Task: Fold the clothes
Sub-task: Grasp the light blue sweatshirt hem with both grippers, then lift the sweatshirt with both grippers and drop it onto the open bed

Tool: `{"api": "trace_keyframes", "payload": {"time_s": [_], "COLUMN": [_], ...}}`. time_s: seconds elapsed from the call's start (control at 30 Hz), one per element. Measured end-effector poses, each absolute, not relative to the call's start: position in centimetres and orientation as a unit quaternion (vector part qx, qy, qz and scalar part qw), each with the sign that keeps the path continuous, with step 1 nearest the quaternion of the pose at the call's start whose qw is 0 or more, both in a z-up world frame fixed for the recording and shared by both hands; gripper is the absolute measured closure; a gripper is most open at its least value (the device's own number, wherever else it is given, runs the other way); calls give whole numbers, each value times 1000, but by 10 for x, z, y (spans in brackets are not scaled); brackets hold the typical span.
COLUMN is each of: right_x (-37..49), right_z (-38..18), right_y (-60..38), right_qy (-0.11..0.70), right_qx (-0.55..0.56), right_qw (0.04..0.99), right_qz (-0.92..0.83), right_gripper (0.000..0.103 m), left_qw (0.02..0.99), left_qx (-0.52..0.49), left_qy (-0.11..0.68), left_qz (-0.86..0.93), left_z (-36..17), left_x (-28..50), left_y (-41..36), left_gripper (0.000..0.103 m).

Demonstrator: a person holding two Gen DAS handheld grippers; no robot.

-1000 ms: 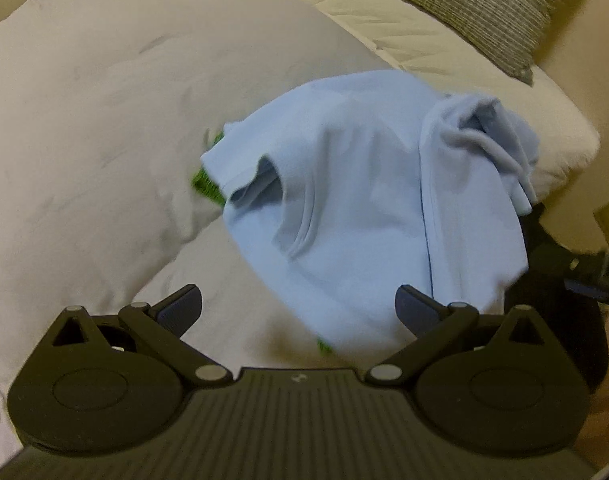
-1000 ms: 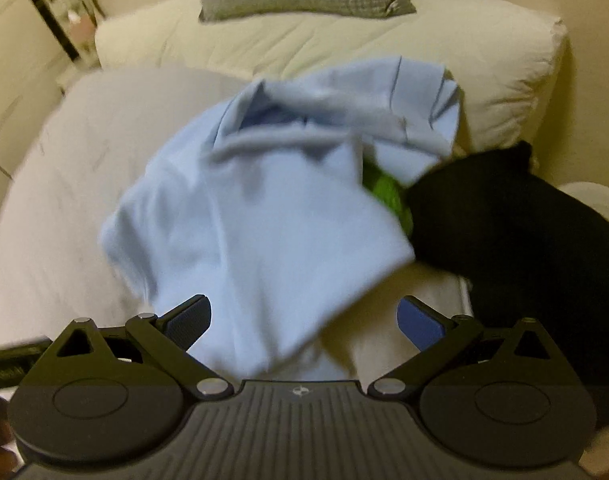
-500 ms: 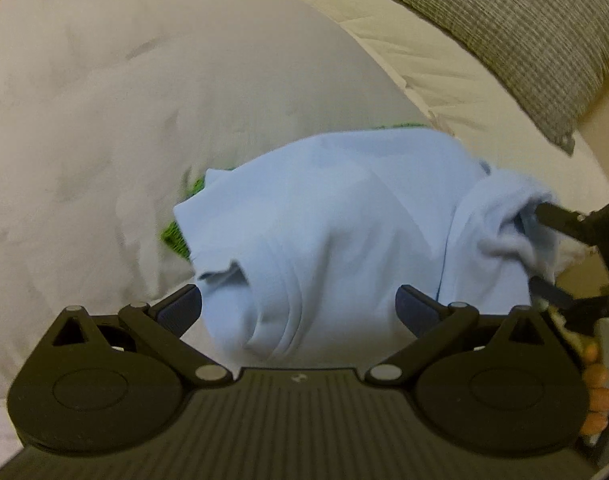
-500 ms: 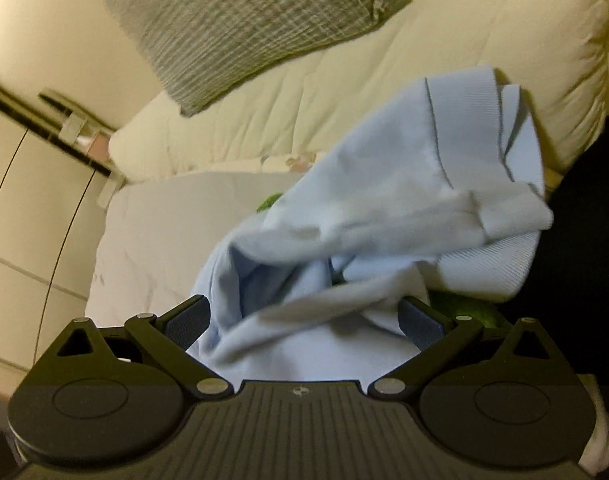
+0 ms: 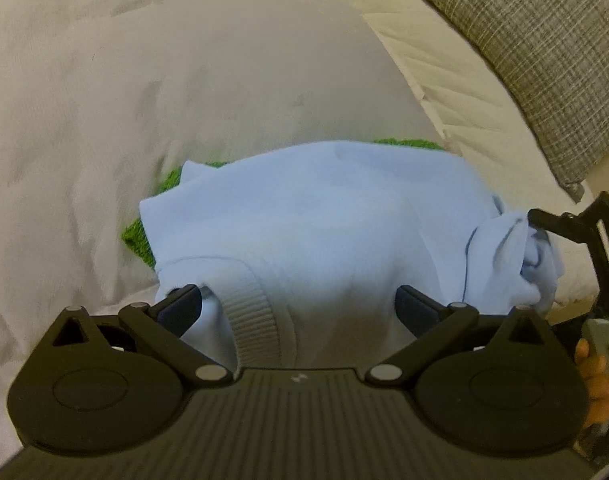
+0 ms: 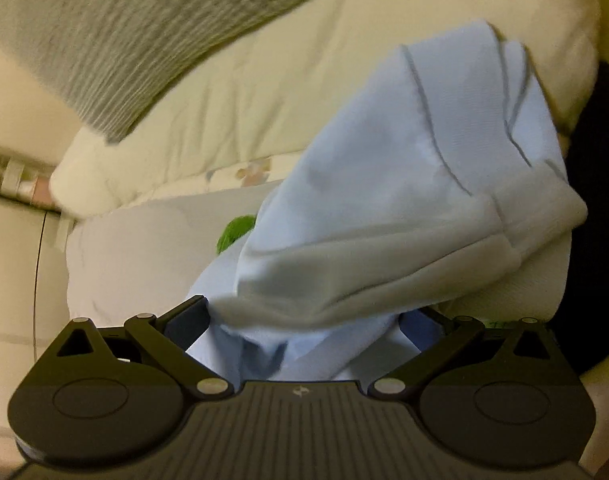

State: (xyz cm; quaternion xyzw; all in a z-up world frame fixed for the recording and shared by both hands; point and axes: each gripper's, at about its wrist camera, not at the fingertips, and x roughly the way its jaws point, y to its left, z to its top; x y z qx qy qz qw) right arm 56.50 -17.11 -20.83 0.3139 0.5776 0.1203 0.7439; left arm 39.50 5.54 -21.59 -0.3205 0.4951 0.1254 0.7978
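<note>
On the bed (image 5: 104,100), a light blue sweatshirt (image 5: 324,220) lies bunched over a green cloth (image 5: 138,240). Left gripper (image 5: 298,304) has its fingers spread wide, ribbed hem between them, nothing pinched. Right gripper (image 6: 304,320) is also spread, with folds of cloth lying in the gap, not clamped yet. To do this step well, I'd say: close each claw on one single layer at a corner or hem, not on a wad, then lift and spread flat. Count: one sweatshirt, one green cloth, one dark garment (image 6: 596,200), one grey checked pillow (image 5: 524,40), two grippers.
</note>
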Motion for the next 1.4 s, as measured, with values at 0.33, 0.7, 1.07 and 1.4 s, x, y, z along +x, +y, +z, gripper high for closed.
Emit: {"api": "trace_keyframes", "payload": {"time_s": [0.33, 0.7, 1.07, 1.4], "right_x": [564, 475, 295, 91], "right_z": [-203, -91, 4, 57], "right_y": [-145, -144, -49, 33], "right_qy": [583, 440, 355, 336], "right_qx": [180, 140, 89, 117], "right_qw": [779, 821, 721, 603], "right_qz": [143, 336, 589, 714], "right_gripper": [70, 85, 85, 85], "left_qw": [817, 905, 909, 889], "left_qx": [-333, -281, -245, -148], "left_qy": [467, 310, 164, 101], "left_qz": [59, 77, 294, 421], "left_z": [-203, -83, 46, 168], "left_x": [394, 271, -13, -244], "left_y": [55, 64, 125, 163], "left_gripper": [86, 98, 99, 99]}}
